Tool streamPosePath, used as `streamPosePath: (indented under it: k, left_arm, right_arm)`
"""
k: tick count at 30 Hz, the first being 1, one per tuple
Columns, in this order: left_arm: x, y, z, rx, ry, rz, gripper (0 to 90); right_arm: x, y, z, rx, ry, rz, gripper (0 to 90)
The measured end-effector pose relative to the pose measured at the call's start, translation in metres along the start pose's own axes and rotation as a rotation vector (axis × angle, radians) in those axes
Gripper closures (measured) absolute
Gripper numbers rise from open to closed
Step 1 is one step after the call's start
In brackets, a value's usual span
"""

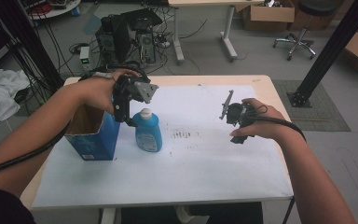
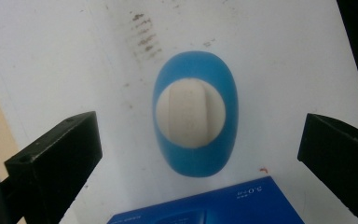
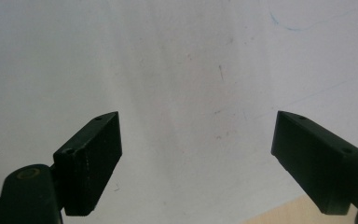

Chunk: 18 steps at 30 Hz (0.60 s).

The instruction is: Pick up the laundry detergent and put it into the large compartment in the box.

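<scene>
While you hold your left gripper [image 2: 193,154] spread wide, the blue bottle [image 2: 196,126] stands upright directly below it, white cap [image 2: 190,113] centred between the jaws. Its oval runs across the jaw gap. Just beside sits an open blue box [image 1: 93,135], apparently empty. Your right gripper [image 3: 196,158] hovers spread, well apart.

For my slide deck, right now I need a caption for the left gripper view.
Open left gripper poised straight above an upright blue bottle with a white cap, box edge below.
</scene>
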<state>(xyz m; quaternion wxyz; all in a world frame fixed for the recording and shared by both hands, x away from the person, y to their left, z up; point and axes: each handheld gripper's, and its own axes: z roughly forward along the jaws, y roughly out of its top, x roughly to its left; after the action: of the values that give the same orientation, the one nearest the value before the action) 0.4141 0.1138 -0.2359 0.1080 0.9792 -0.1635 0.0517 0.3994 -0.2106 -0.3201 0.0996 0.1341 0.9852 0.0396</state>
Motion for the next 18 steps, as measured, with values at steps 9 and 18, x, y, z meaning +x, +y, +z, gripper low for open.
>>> streamPosePath:
  k: [9, 18]
  left_arm:
    - [0.003, 0.003, 0.017, 0.028, -0.031, 0.006, 0.1]
    - [0.003, 0.001, 0.041, 0.072, -0.057, 0.011, 0.1]
  right_arm:
    - [0.002, -0.002, 0.001, 0.003, 0.000, 0.008, 16.2]
    - [0.005, -0.002, 0.005, 0.004, 0.007, 0.011, 16.2]
